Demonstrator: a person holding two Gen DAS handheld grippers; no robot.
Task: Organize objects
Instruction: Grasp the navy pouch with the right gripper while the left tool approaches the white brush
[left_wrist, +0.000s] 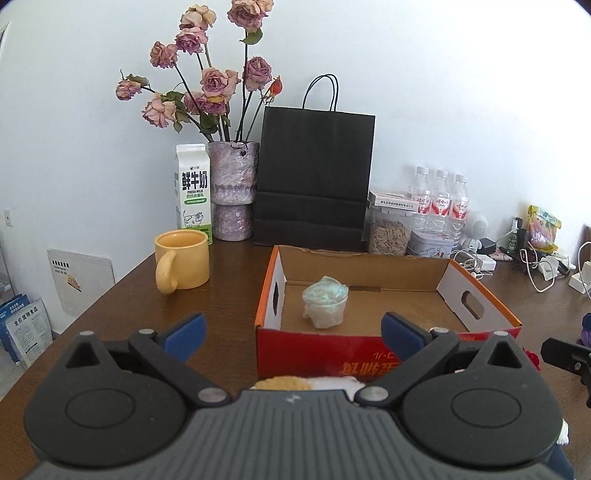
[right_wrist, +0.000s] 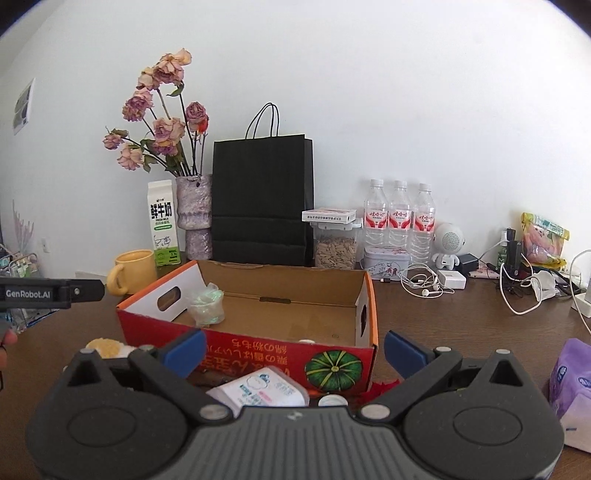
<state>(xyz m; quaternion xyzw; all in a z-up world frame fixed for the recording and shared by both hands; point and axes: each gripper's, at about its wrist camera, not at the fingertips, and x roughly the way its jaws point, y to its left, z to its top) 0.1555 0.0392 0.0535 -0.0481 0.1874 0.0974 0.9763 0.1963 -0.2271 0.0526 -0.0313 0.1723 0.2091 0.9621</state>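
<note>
A crumpled, pale green-white plastic-wrapped cup (left_wrist: 325, 306) sits upright inside the open red cardboard box (left_wrist: 369, 354) on the brown counter (left_wrist: 229, 295). Both the left gripper (left_wrist: 293, 332) and right gripper (right_wrist: 294, 349) hold their fingers wide apart, empty. A yellow mug (left_wrist: 181, 264) stands left of the box, a black bag (left_wrist: 314, 177) behind it.

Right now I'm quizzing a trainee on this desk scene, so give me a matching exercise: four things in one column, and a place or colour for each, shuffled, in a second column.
Things:
1. mug
2. paper bag
3. wrapped cup
4. water bottles

Descriptions:
A. inside the cardboard box
B. black, standing against the wall
C. yellow, on the table left of the box
D. clear with red labels, three in a row

Pairs: 1-C, 2-B, 3-A, 4-D
</note>
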